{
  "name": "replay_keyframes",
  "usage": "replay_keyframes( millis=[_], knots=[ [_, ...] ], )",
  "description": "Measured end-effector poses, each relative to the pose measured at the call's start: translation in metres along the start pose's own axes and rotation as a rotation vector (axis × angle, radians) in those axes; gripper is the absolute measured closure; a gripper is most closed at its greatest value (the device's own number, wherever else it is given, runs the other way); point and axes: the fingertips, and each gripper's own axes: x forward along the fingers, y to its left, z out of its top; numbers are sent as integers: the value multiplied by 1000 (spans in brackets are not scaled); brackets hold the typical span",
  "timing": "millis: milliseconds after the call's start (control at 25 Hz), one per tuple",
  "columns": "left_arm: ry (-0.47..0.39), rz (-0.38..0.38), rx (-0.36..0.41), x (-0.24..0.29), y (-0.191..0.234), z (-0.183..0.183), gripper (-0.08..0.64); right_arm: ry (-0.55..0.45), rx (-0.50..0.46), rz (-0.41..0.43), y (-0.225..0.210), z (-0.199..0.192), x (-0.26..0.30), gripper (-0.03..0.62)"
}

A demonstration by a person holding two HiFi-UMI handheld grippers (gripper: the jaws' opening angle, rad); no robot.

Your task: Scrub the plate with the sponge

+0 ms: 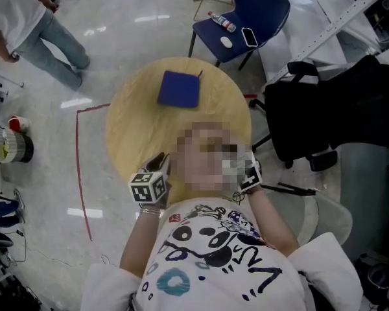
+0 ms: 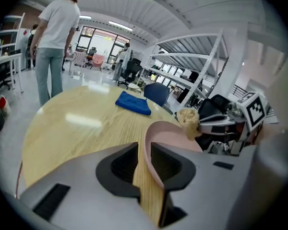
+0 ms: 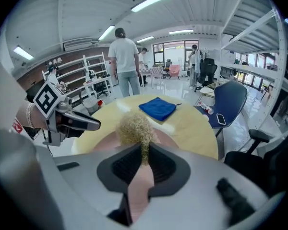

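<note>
Lying on the round table [image 2: 77,123], the pink plate [image 2: 175,134] is judged stiff and slippery, best pinched at its rim, which stands between the left gripper's [image 2: 144,148] parted jaws. The soft, light sponge [image 3: 134,125] is clamped by the right gripper [image 3: 144,151].

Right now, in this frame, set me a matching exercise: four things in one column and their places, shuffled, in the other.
Things:
1. pink plate
2. sponge
3. blue cloth
4. phone

Places:
A. on the blue chair
B. rim between the open left tongs
C. flat on the far side of the round table
D. pinched in the right tongs

Pairs: 1-B, 2-D, 3-C, 4-A
</note>
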Motion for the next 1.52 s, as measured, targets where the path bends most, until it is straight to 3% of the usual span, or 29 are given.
replay_keyframes(
  millis=[320,880,1240,1520],
  knots=[
    [-110,-56,138,-35,-26,54,540,-231,15,43,4,58,-61,535],
    [-344,-200,320,-95,-99,147,545,-578,37,65,0,138,-171,535],
    [-466,-195,390,-132,-116,182,545,-712,59,80,-6,155,-210,535],
    [-616,-240,473,-162,-134,202,545,-774,126,100,-7,158,-229,537]
  ],
)
